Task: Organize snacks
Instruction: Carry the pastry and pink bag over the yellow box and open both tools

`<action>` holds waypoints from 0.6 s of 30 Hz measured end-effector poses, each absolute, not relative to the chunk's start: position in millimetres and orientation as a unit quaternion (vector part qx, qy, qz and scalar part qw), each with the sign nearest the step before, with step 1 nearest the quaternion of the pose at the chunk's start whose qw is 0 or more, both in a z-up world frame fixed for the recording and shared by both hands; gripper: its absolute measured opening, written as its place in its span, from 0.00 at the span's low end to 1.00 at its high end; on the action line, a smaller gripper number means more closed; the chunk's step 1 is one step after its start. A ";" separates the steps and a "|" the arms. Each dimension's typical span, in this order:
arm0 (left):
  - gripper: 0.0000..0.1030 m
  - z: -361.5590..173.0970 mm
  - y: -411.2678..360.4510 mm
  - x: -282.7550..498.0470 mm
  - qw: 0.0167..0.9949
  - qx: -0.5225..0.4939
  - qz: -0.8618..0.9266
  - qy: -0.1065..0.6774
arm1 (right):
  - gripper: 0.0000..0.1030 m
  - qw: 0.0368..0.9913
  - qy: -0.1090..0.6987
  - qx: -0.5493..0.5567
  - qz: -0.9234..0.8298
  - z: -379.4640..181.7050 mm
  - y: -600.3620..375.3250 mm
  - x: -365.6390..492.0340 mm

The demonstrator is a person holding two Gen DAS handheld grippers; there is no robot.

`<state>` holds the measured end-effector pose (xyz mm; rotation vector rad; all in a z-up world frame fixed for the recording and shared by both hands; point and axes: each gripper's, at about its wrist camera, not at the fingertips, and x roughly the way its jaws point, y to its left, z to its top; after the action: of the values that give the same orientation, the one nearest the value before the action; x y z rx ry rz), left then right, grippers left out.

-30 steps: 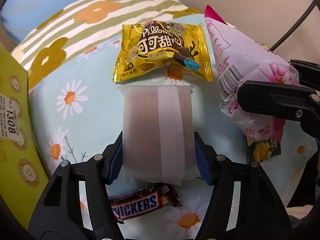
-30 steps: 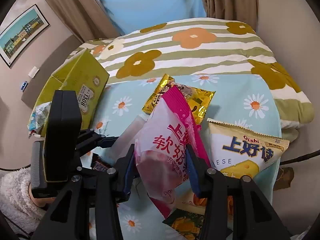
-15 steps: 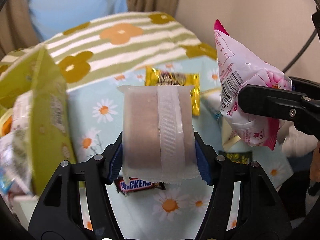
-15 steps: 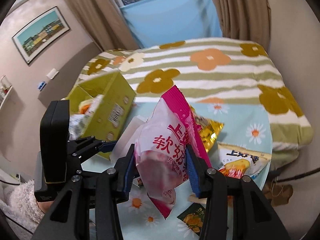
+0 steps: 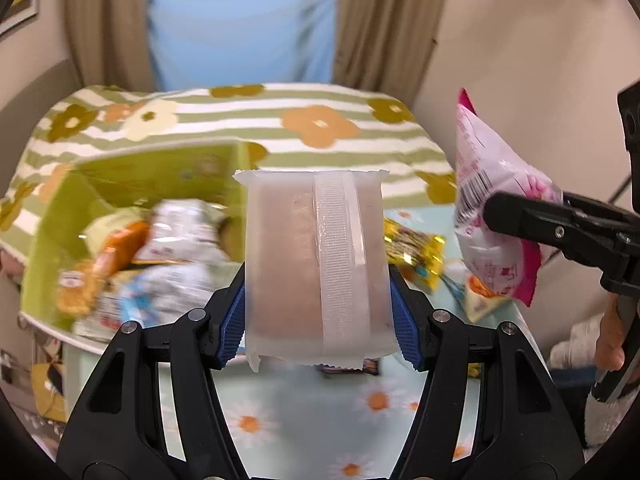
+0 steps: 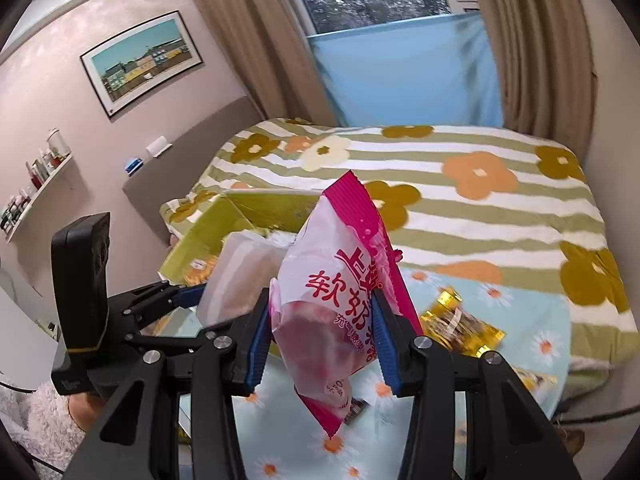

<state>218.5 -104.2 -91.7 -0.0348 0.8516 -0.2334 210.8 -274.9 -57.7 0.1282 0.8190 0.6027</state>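
My left gripper [image 5: 318, 320] is shut on a frosted translucent snack packet [image 5: 316, 260] with a brownish filling, held up in the air. My right gripper [image 6: 322, 344] is shut on a pink and white snack bag [image 6: 336, 308] with red Chinese letters; the bag also shows at the right of the left wrist view [image 5: 496, 216]. An open yellow-green carton [image 5: 132, 208] holding several snack packs lies to the left below the frosted packet; it also shows in the right wrist view [image 6: 224, 232]. The left gripper [image 6: 176, 300] appears left of the pink bag.
A gold chocolate snack pack [image 5: 416, 248] [image 6: 460, 328] and a small dark candy bar [image 5: 348, 366] lie on the light blue daisy cloth [image 5: 300, 420]. Behind is a striped flower blanket [image 6: 480, 184]. A wall is on the right, curtains and a window at the back.
Both grippers have lifted and swung left with their packets. The open carton has come into view below the left gripper. The loose snacks on the cloth have dropped lower and smaller.
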 end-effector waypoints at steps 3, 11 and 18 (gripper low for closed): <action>0.57 -83.7 -69.5 226.5 0.910 -0.024 -0.097 0.403 | 0.41 0.872 0.388 0.056 0.294 -54.3 -247.0 222.1; 0.57 -85.8 30.6 277.3 0.906 -0.019 -0.072 0.418 | 0.41 0.867 0.391 0.059 0.304 -54.9 -157.4 258.7; 0.57 -121.0 92.9 327.7 0.887 -0.011 -0.076 0.456 | 0.41 0.862 0.416 0.056 0.284 -76.9 -94.1 285.4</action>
<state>327.7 92.9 -121.0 -0.0237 0.9480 -0.1571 285.4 -94.1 -76.9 0.1185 0.8734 0.5951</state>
